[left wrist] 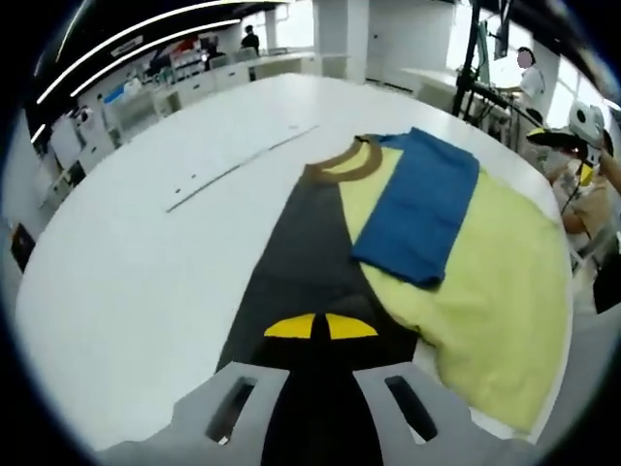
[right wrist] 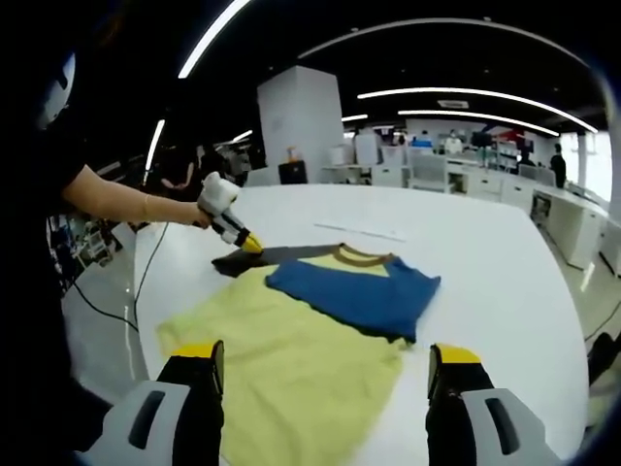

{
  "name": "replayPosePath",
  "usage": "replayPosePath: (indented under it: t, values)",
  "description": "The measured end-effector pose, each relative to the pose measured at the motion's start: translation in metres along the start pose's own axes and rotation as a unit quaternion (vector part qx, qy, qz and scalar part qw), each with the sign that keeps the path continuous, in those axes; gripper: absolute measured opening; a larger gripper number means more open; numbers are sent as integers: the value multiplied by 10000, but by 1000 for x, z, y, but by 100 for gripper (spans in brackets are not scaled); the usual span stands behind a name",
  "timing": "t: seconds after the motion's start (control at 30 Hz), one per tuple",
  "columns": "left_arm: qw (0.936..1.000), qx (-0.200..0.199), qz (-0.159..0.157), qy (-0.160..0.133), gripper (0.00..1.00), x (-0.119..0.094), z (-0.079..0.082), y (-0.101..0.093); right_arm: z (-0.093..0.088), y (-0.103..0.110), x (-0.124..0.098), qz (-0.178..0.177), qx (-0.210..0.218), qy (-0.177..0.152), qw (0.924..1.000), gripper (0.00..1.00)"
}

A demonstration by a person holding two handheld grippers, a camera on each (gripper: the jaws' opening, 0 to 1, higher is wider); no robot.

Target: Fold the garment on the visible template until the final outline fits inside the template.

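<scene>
A yellow T-shirt (right wrist: pixel 291 359) with a brown collar (right wrist: pixel 361 255) lies flat on the white table (right wrist: pixel 485 252). Its blue sleeve (right wrist: pixel 359 291) is folded over the body. In the left gripper view the yellow body (left wrist: pixel 505 282), blue sleeve (left wrist: pixel 422 209) and collar (left wrist: pixel 344 165) lie to the right, and a dark grey part (left wrist: pixel 306 252) runs down to my jaws. My left gripper (left wrist: pixel 320 326) has its yellow tips almost together on that dark fabric, as the left gripper (right wrist: pixel 247 243) also looks from the right gripper view. My right gripper (right wrist: pixel 325 374) hangs open over the yellow hem, holding nothing.
A thin pale strip (left wrist: pixel 238 165) lies on the bare table beyond the shirt. A person's arm (right wrist: pixel 116 204) reaches in from the left; the table edge (right wrist: pixel 146 291) is close there. Another person (left wrist: pixel 592 194) sits by the far table edge. Desks stand behind.
</scene>
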State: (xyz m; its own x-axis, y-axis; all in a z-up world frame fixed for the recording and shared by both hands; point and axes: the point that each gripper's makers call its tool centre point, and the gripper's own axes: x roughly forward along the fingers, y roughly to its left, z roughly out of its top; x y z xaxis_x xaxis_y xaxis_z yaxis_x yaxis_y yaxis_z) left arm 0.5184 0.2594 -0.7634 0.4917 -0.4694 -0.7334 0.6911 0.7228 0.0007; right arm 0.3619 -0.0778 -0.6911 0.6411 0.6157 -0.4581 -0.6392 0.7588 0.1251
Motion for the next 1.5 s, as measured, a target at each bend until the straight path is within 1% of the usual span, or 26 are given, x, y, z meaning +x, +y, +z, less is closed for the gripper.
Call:
replayPosePath:
  t: [0.1,0.17,0.33,0.47,0.6,0.67,0.83,0.9,1.0,1.07,1.13,1.23,1.33,1.43,1.5]
  values:
    - [9996,-79,189,-211,0,-13,11,6,0,0,1,36,1,-24,10000,85]
    - [9991,-114,290,-302,0,-20,16,9,0,1,1,61,4,-46,10000,85]
    - [9972,-132,597,-436,0,-37,26,16,0,2,3,119,17,-76,9999,85]
    - [9946,-198,820,-600,0,-54,39,21,0,4,4,155,13,-100,9998,85]
    - [9930,-287,883,-732,0,-66,53,17,0,8,5,211,17,-107,9997,86]
    - [9913,-383,978,-789,0,-74,63,15,1,11,6,244,34,-119,9996,86]
    - [9896,-413,1014,-931,0,-82,83,5,1,19,7,289,75,-101,9995,87]
    - [9889,-489,997,-984,0,-84,89,2,1,22,7,310,84,-110,9994,87]
    - [9885,-496,995,-1022,0,-85,98,-3,1,24,7,316,92,-114,9994,87]
    - [9878,-523,942,-1124,0,-85,107,-7,1,24,7,318,104,-114,9994,87]
    - [9870,-626,853,-1213,0,-84,116,-11,1,24,7,320,114,-116,9994,87]
    - [9870,-601,854,-1222,0,-82,126,-16,-1,23,8,334,131,-120,9993,87]
    - [9856,-654,737,-1374,0,-81,142,-28,-3,21,8,352,158,-125,9992,87]
    - [9857,-609,728,-1394,0,-78,150,-33,-5,21,9,369,173,-114,9991,87]
    - [9850,-621,703,-1450,0,-75,159,-35,-6,20,9,371,186,-101,9991,88]
